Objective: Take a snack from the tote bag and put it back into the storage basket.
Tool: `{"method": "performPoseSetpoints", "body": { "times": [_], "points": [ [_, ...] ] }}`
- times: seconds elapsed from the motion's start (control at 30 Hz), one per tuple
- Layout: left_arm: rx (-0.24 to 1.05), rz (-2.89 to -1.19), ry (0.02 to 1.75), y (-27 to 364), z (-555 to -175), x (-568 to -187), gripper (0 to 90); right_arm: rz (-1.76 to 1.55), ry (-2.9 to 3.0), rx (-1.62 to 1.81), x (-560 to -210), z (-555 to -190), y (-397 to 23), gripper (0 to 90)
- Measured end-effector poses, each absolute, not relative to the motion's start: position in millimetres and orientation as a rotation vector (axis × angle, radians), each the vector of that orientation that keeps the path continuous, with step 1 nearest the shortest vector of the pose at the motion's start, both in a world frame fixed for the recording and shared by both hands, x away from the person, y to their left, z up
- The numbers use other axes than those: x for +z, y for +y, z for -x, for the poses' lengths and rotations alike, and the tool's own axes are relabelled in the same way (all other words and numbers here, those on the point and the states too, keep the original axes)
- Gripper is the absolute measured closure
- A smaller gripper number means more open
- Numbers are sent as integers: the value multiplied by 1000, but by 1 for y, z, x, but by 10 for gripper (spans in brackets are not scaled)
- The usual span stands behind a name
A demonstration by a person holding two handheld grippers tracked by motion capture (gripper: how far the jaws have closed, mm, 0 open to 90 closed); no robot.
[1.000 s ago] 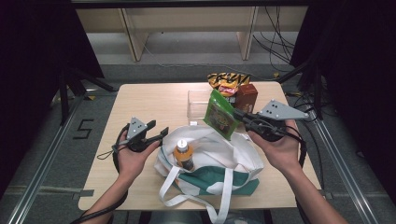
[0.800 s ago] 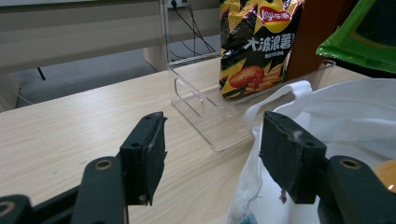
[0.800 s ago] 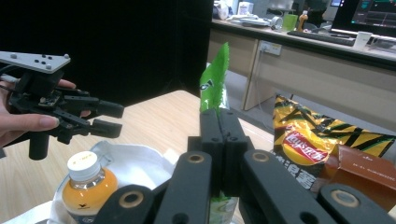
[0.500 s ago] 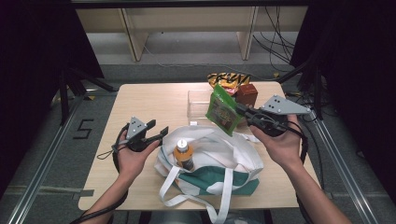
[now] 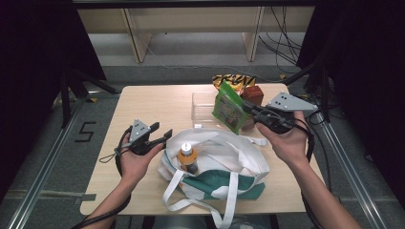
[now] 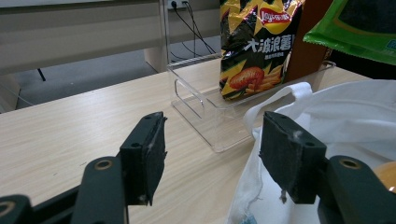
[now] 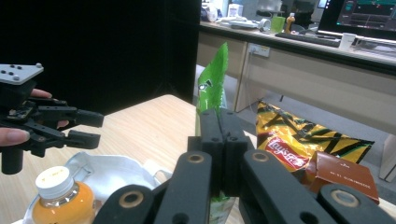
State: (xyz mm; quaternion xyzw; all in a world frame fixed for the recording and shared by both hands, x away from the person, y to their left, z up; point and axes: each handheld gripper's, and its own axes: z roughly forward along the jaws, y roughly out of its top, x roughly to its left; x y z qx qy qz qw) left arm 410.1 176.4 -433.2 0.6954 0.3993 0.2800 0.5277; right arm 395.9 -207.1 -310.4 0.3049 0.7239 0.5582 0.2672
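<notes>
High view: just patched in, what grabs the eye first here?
The green snack packet stands out, pinched in the right gripper and held up above the clear plastic tray at the table's far side. Below it, a white and green tote bag lies open near the front edge with an orange juice bottle standing inside. The left gripper sits open at the bag's left rim.

We are wearing no sleeves, gripping black two-jaw grippers topped with grey three-cornered plates, black cables trailing.
</notes>
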Motion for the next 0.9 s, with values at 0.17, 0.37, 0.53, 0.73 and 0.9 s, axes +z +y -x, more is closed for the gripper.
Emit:
{"method": "performPoseSetpoints", "body": {
  "times": [0.17, 0.37, 0.53, 0.73, 0.9],
  "points": [
    [666, -1663, 954, 176, -410, -433, 399, -808, 1944, 1491, -311, -400, -210, 900],
    [669, -1661, 955, 177, -410, -433, 398, -827, 1947, 1496, -310, -403, -207, 900],
    [670, -1654, 949, 177, -411, -433, 399, -821, 1951, 1493, -309, -406, -204, 900],
    [672, -1657, 950, 178, -410, -432, 399, -801, 1942, 1476, -306, -411, -201, 900],
    [672, -1657, 952, 178, -410, -432, 399, -797, 1932, 1476, -307, -416, -199, 900]
  ]
}}
